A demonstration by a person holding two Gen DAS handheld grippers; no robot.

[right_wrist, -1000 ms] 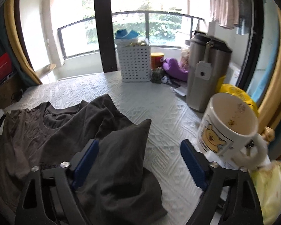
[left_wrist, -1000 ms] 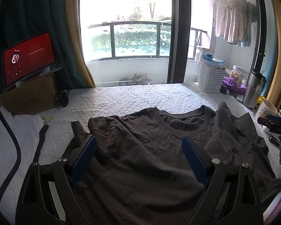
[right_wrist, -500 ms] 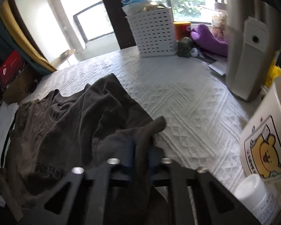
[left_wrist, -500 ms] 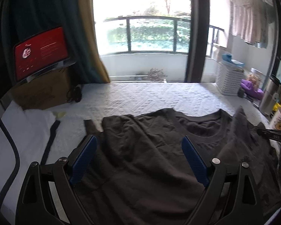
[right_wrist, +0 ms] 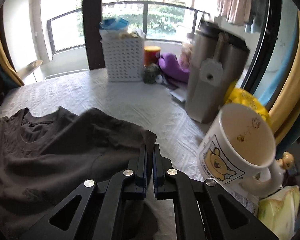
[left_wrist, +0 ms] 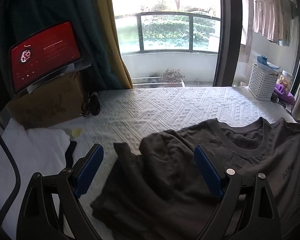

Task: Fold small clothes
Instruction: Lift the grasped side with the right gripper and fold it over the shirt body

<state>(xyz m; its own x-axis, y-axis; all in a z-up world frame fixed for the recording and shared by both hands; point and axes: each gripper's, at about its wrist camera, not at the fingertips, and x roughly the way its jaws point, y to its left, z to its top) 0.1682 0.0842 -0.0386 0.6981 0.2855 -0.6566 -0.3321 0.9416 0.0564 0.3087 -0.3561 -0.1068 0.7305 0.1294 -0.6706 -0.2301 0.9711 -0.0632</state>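
Observation:
A dark grey T-shirt point(left_wrist: 240, 160) lies crumpled on the white quilted bed point(left_wrist: 170, 108), neck hole toward the window. My left gripper point(left_wrist: 148, 160) hovers open over the shirt's left sleeve point(left_wrist: 126, 152), blue pads wide apart, nothing pinched. In the right wrist view the same T-shirt point(right_wrist: 50, 156) spreads to the left. My right gripper point(right_wrist: 149, 150) is shut on the right sleeve point(right_wrist: 148, 138), and the cloth rises in a fold between the pads.
Left side: a white folded cloth point(left_wrist: 30, 156), a cardboard box point(left_wrist: 48, 104) and a red-screen tablet point(left_wrist: 44, 54). Right side: a bear mug point(right_wrist: 240, 150) close to my right gripper, a steel tumbler point(right_wrist: 214, 76), a white basket point(right_wrist: 123, 60) and purple fabric point(right_wrist: 172, 66).
My right gripper went from wide open to shut on the sleeve and has lifted it slightly. My left gripper slid left across the shirt, from its chest to the left sleeve, still open.

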